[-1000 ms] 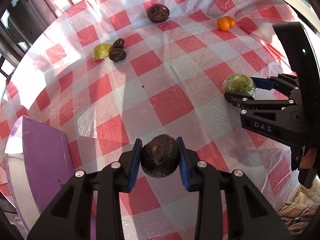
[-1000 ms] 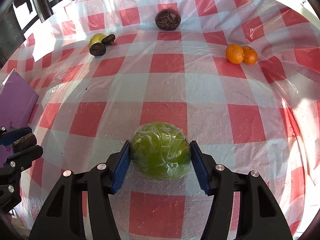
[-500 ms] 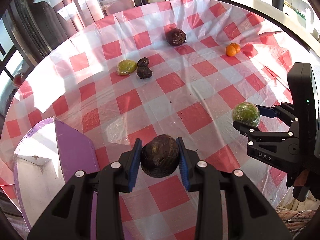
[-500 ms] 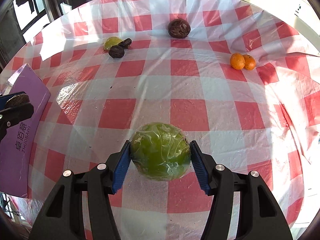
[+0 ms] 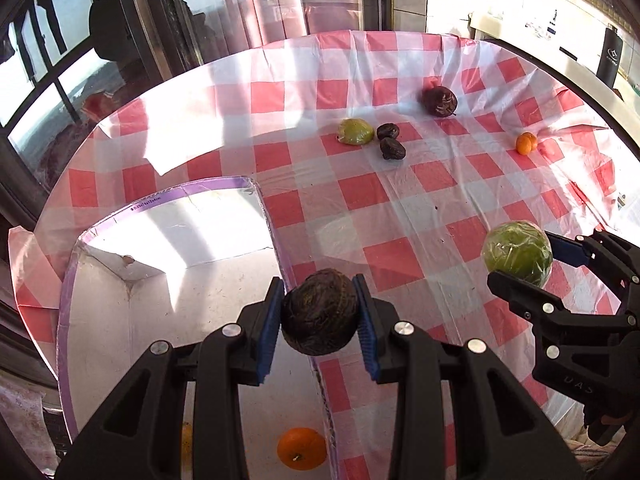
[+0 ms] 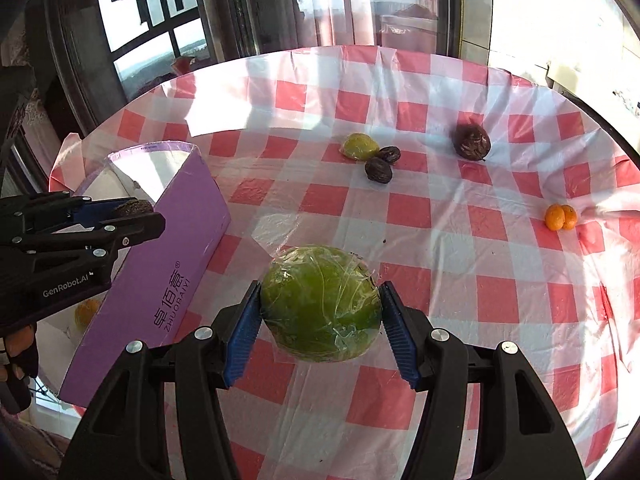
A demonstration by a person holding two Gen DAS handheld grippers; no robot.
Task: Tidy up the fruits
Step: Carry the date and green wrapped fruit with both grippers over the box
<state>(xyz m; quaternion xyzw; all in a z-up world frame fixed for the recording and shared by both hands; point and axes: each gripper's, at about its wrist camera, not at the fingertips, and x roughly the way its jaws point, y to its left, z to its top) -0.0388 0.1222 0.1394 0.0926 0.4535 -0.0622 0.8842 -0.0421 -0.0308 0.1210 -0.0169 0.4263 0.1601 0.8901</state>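
A: Your left gripper [image 5: 319, 314] is clenched on the dark, wrinkled fruit [image 5: 319, 312], long axis roughly upright, above the purple box [image 6: 152, 280] wall.

B: And your right gripper [image 6: 320, 320] grasps the plastic-wrapped green fruit [image 6: 320, 304], long axis crosswise, above the bench [image 6: 440, 240].

A: Inside the box: one orange [image 5: 302, 448].

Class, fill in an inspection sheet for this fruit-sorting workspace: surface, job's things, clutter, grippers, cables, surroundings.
Surface: red-and-white checked tablecloth under clear plastic.
Job's things: purple box holding an orange; loose on the cloth, yellow-green fruit, two small dark fruits, larger dark fruit, two small oranges.
Clutter: nothing seen.
Grippers: left gripper shut on dark fruit at the box's rim; right gripper shut on wrapped green fruit.
Cables: nothing seen.
Surroundings: windows, curtain.
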